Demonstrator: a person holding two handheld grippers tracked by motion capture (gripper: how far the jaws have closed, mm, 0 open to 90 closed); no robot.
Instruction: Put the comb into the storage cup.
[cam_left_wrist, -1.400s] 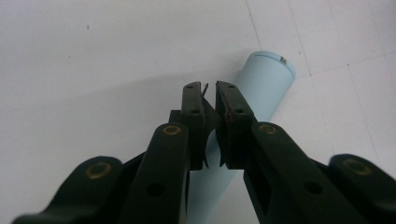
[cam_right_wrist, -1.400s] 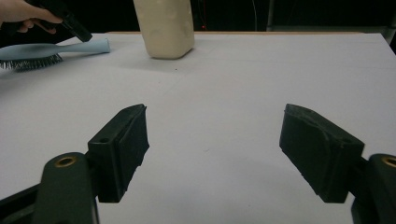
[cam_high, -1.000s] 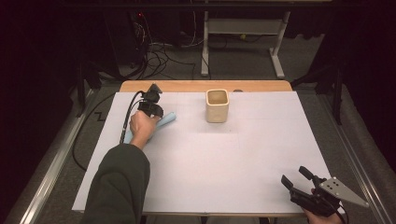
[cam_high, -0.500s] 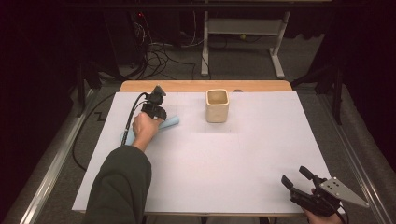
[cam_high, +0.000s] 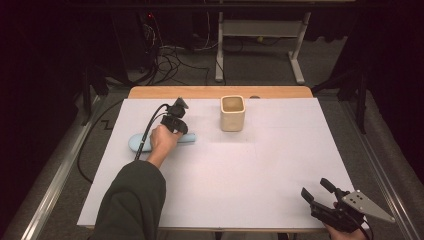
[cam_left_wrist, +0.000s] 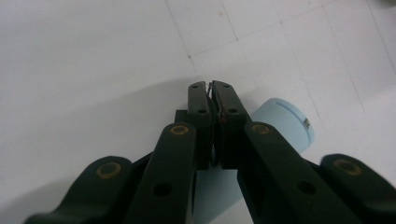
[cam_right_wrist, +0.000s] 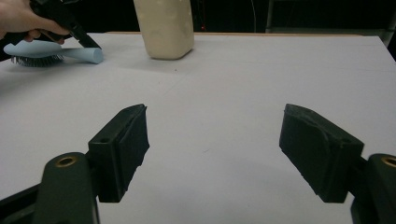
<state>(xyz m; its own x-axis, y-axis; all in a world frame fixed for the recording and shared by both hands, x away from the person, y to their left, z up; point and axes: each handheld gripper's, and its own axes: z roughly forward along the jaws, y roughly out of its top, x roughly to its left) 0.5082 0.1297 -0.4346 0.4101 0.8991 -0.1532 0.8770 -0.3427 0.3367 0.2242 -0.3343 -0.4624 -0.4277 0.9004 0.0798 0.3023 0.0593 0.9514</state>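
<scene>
A light blue hairbrush (cam_high: 137, 142) lies bristles down on the white table top (cam_high: 260, 170), left of centre, with its handle pointing right. My left gripper (cam_high: 179, 125) hovers over the handle, jaws pressed together with nothing between them. In the left gripper view the shut left gripper (cam_left_wrist: 209, 86) sits above the round end of the brush handle (cam_left_wrist: 286, 122). A cream square cup (cam_high: 232, 113) stands upright farther back. My right gripper (cam_high: 315, 191) rests open at the near right corner. The right gripper view looks between the wide-open jaws of the right gripper (cam_right_wrist: 215, 140) at the hairbrush (cam_right_wrist: 51, 50) and the cup (cam_right_wrist: 164, 25).
A black cable (cam_high: 150, 127) runs from the left gripper off the table's left side. A wooden strip (cam_high: 220, 92) edges the far side. Beyond it, the dark floor holds cables and a metal stand (cam_high: 260, 30).
The left hand and its gripper have shifted right and toward the near side. The brush's handle end has moved the same way and its head now shows left of the hand. The right gripper has stayed put.
</scene>
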